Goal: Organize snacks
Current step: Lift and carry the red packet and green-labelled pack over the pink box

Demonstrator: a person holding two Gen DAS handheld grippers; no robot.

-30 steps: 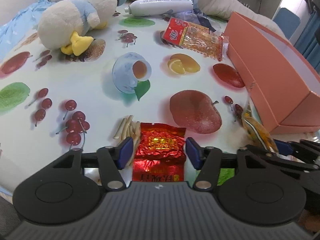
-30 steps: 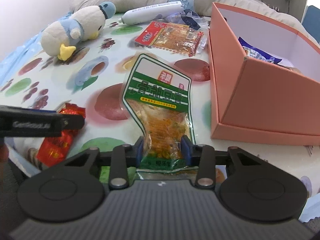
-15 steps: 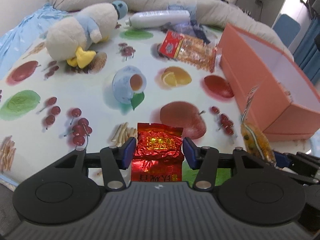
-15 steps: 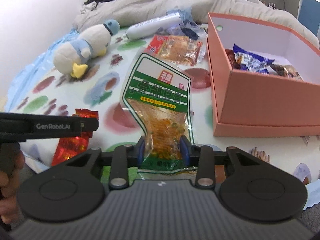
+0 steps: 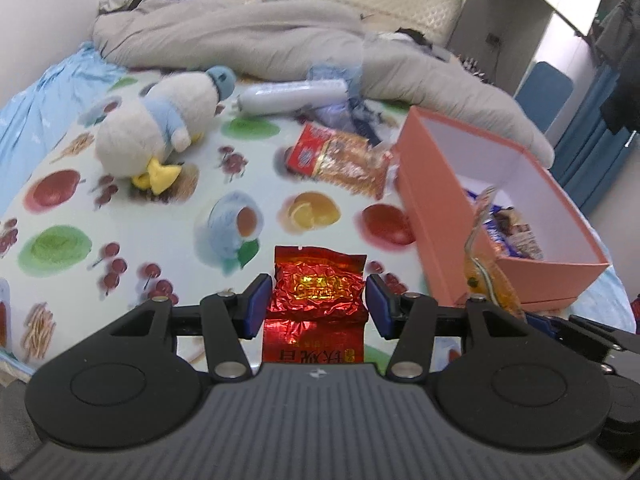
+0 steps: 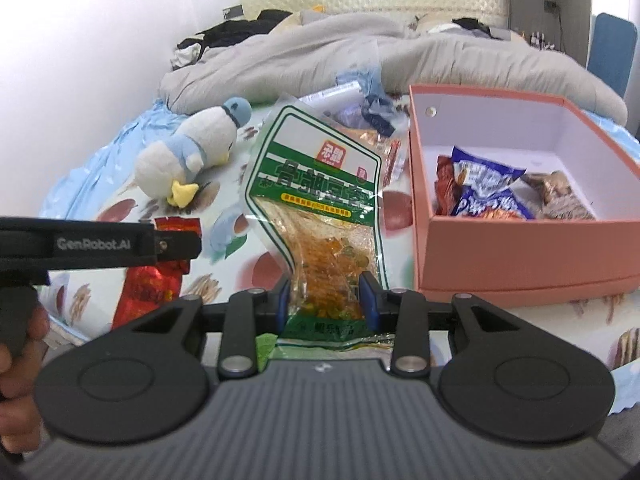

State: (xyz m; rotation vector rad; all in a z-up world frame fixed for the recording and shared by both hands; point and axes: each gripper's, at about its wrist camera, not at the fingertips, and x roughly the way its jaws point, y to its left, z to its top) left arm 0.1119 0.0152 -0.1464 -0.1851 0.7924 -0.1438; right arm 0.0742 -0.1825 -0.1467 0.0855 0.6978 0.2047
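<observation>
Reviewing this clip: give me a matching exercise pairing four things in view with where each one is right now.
Things:
1. red foil packet
2. green-labelled snack bag
3. blue snack wrapper
4. plush duck

Places:
A. inside the pink box
B. held in the right tongs
C. lying on the fruit-print cloth
D. held in the left tongs

Pairs: 1-D, 2-B, 3-A, 4-C

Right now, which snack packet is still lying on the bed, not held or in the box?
The orange-and-red packet beside the pink box, near the white bottle.
</observation>
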